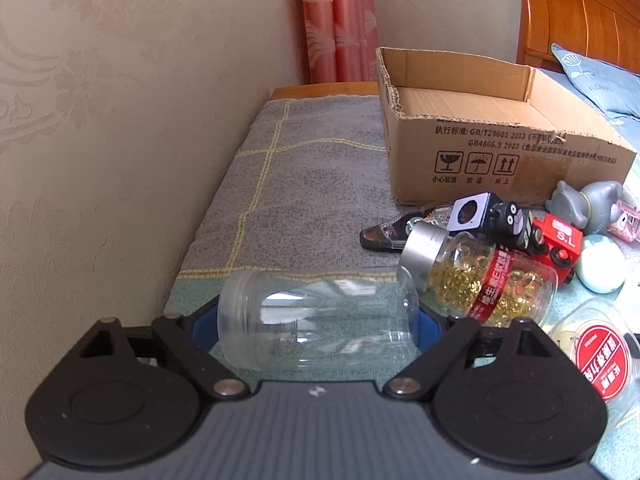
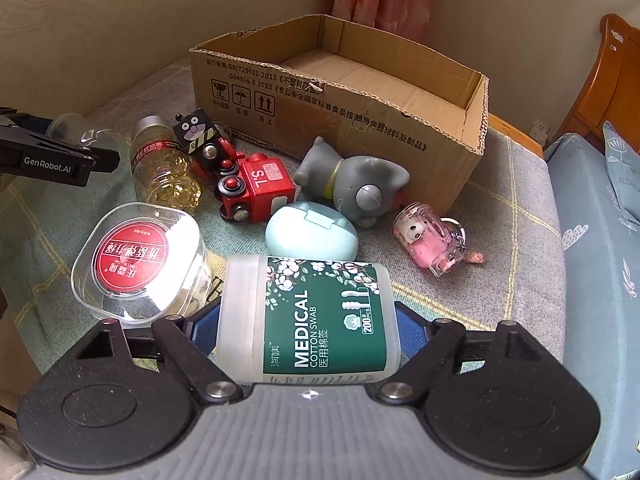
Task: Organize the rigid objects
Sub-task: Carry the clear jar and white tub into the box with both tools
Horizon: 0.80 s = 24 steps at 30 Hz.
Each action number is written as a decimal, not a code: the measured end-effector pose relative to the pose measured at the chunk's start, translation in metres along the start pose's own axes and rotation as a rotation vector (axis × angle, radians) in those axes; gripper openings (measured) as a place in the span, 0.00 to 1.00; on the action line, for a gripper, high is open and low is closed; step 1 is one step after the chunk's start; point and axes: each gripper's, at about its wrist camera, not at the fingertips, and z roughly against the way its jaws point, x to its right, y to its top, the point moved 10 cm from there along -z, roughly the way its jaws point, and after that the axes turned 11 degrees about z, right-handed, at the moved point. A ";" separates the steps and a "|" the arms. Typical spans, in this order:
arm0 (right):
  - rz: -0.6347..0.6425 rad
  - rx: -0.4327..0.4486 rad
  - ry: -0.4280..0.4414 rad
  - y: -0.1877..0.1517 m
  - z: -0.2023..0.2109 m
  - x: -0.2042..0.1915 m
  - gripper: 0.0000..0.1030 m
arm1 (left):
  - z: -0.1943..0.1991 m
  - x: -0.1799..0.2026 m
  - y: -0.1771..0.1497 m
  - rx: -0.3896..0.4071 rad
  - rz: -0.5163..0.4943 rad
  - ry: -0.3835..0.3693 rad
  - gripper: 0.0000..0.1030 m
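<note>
**A:** Where does the box (image 1: 500,148) lie from you?

**B:** Ahead of both my hands, open side up, its long printed wall facing me. From my left gripper (image 1: 316,322) it sits forward and off to the right, with bare cloth straight in front. From my right gripper (image 2: 308,332) it is nearly dead ahead, but the toys are heaped between us. I judge the right hand faces it more squarely; which hand is nearer I cannot tell.

**A:** And what are you carrying?

**B:** The right gripper is clamped on the swab tub (image 2: 320,312). The tub lies crosswise between the fingers, long axis side to side, with the pale lid end against my left pad and the base against the right one.

**A:** The left?

**B:** It is pinching the clear jar (image 1: 304,296) end to end. The jar is also crosswise, with its open threaded mouth to the left pad and its base to the right.

**A:** So the coming move?

**B:** Probably up and over the near wall. Both things span sideways, so I'd bring them in parallel to that long wall, left hand swinging right.
</note>
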 end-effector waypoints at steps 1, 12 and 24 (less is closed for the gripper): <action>0.005 0.000 0.004 -0.001 0.001 -0.001 0.85 | 0.001 0.000 0.000 -0.002 -0.003 0.001 0.87; 0.050 0.073 0.025 0.014 0.040 0.015 0.85 | 0.060 0.016 0.045 0.087 -0.041 -0.086 0.87; 0.020 0.234 -0.020 0.081 0.079 0.075 0.85 | 0.046 0.120 0.151 0.166 -0.226 -0.228 0.87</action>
